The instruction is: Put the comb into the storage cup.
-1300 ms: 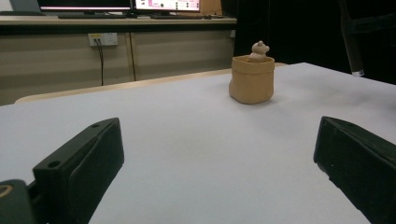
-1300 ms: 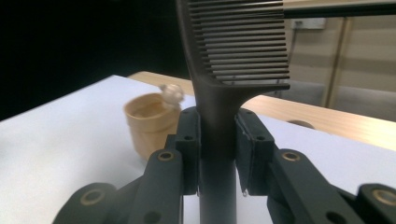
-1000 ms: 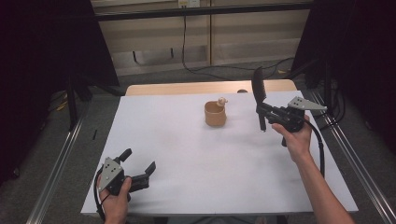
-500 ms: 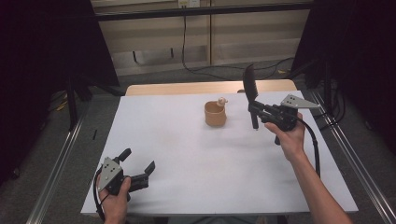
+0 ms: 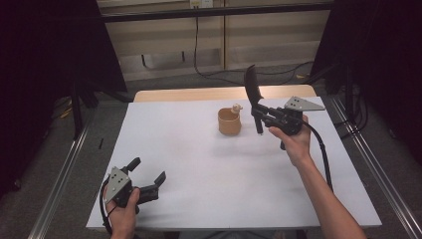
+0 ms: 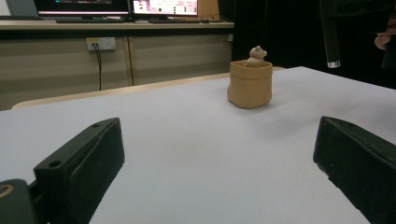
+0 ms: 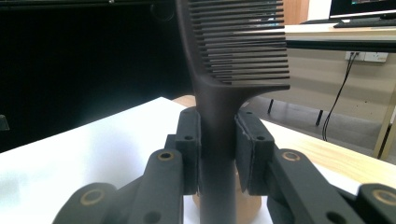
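A tan sack-shaped cup (image 5: pixel 229 122) with a small bear figure at its rim stands on the white table (image 5: pixel 199 164), toward the far middle. My right gripper (image 5: pixel 259 112) is shut on the handle of a black comb (image 5: pixel 250 85), held upright just right of the cup and above the table. In the right gripper view the comb (image 7: pixel 233 56) rises between the pads, with the cup (image 7: pixel 245 205) behind them. My left gripper (image 5: pixel 147 171) rests open and empty at the near left corner. From there the cup (image 6: pixel 250 84) stands far ahead of its spread jaws, the comb's handle (image 6: pixel 330 37) beyond.
A wooden strip (image 5: pixel 199 93) runs along the table's far edge. Metal rails (image 5: pixel 370 164) flank both sides, and cables (image 5: pixel 209 74) lie on the floor behind. Dark curtains hang at left and right.
My right hand has carried the comb leftward toward the cup and slightly up. The left gripper has stayed where it was.
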`<state>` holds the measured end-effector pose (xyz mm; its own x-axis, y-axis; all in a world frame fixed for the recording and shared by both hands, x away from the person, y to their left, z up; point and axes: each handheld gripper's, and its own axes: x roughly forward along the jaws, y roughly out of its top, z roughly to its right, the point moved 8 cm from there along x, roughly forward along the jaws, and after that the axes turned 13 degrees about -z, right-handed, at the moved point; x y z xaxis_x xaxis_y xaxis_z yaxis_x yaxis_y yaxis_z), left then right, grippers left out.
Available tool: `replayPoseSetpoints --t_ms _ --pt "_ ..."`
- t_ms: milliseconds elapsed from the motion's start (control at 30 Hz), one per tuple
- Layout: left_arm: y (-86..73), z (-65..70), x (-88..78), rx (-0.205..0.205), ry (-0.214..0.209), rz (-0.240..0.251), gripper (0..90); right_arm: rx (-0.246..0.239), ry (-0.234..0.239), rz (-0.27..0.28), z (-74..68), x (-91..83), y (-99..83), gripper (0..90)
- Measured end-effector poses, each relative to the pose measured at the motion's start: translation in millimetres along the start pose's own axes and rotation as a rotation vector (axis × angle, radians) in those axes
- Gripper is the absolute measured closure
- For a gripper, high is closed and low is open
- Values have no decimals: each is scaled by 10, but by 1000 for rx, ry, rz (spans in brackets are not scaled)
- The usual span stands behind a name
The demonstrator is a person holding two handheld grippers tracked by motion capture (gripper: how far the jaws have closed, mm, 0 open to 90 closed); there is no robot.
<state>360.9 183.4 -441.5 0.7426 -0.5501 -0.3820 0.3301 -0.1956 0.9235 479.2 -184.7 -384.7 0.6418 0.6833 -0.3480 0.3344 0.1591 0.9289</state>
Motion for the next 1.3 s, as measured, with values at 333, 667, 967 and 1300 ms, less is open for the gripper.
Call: replayPoseSetpoints --t_ms 333,667,967,1300 --pt "-1 1 1 1 -1 -1 21 -24 8 5 -69 131 134 728" --pt "-2 11 8 6 -8 -5 21 -34 22 10 -123 278 258 728" --pt "-7 20 18 8 -12 -7 21 -30 22 7 -134 414 298 728" --pt "-7 6 12 11 -6 -7 21 -28 20 8 -136 536 373 728"
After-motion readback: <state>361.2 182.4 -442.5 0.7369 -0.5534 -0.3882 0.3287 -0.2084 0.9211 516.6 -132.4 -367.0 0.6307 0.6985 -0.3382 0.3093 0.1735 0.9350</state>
